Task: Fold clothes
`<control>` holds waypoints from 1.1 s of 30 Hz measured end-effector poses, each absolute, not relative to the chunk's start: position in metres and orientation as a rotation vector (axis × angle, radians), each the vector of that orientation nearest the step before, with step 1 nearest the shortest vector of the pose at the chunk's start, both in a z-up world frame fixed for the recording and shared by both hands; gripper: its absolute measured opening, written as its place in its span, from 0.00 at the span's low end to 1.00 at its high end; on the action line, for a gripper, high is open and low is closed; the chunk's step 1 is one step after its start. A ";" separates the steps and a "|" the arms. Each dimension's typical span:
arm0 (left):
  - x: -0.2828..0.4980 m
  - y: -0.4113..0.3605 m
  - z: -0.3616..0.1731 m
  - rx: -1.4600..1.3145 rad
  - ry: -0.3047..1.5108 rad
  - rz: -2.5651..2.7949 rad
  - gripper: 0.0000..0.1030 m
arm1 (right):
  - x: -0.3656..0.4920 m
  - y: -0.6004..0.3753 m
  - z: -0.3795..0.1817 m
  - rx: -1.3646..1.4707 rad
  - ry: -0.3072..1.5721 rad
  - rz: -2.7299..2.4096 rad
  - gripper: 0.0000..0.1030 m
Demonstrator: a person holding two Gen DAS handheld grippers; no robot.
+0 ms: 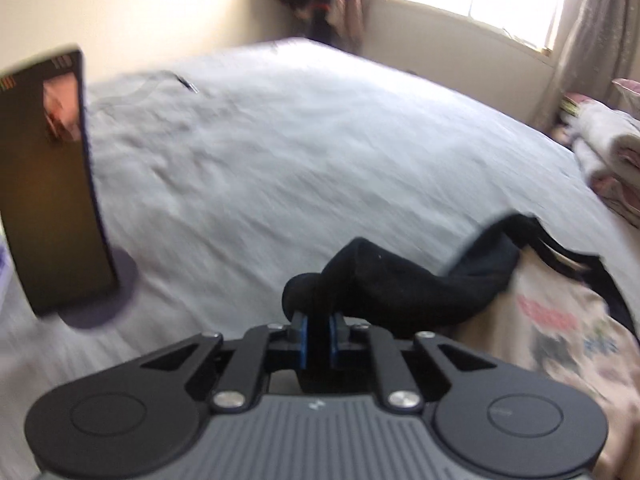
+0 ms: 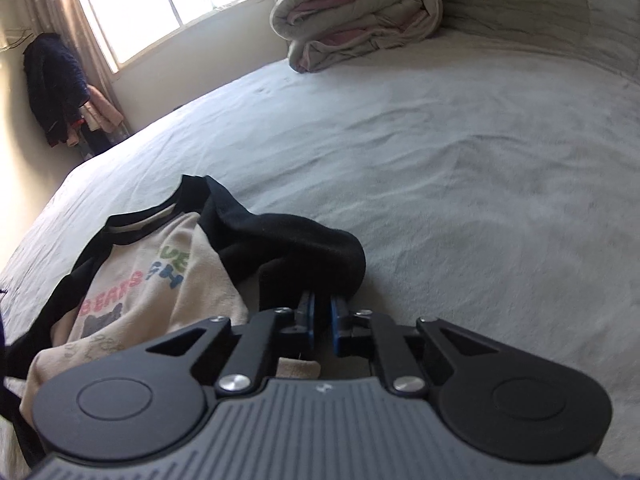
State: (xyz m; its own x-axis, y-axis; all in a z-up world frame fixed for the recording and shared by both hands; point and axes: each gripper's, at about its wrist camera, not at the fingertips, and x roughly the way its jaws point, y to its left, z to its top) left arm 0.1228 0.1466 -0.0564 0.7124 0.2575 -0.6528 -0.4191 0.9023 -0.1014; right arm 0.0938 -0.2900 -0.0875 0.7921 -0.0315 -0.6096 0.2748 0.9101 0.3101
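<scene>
Left gripper [image 1: 318, 326] clamps a black sleeve [image 1: 400, 284] of the cream raglan shirt [image 2: 160, 280]; right gripper [image 2: 322, 314] is closed on the other black sleeve [image 2: 304, 252]. Shirt lies on the white bedsheet [image 2: 460, 168], print up. Phone on a stand [image 1: 52, 184] left, folded quilt [image 2: 360, 16] far back.

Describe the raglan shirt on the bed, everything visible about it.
The shirt is soft knit: a cream body with black sleeves and a black neckband. Its chest print shows coloured letters, partly reading "BEARS", above a dark cat-like figure. It lies crumpled, print up, on the pale bed sheet. Each black sleeve is bunched and pinched: one in the right gripper, the other in the left gripper. The lower hem is hidden behind the grippers.
</scene>
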 end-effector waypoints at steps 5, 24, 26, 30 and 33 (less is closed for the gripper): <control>0.134 0.153 -0.049 -0.159 0.631 0.448 0.10 | 0.089 -0.294 -0.082 0.377 0.641 -0.138 0.09; 0.113 0.118 -0.063 -0.371 0.809 0.067 0.43 | 0.113 -0.277 -0.102 0.368 0.695 -0.152 0.15; 0.114 0.115 -0.066 -0.378 0.825 0.048 0.43 | 0.118 -0.277 -0.099 0.326 0.691 -0.159 0.10; 0.116 0.112 -0.072 -0.404 0.858 0.014 0.43 | 0.127 -0.283 -0.090 0.239 0.671 -0.195 0.08; 0.117 0.114 -0.075 -0.421 0.874 0.003 0.43 | 0.132 -0.291 -0.083 0.209 0.662 -0.217 0.07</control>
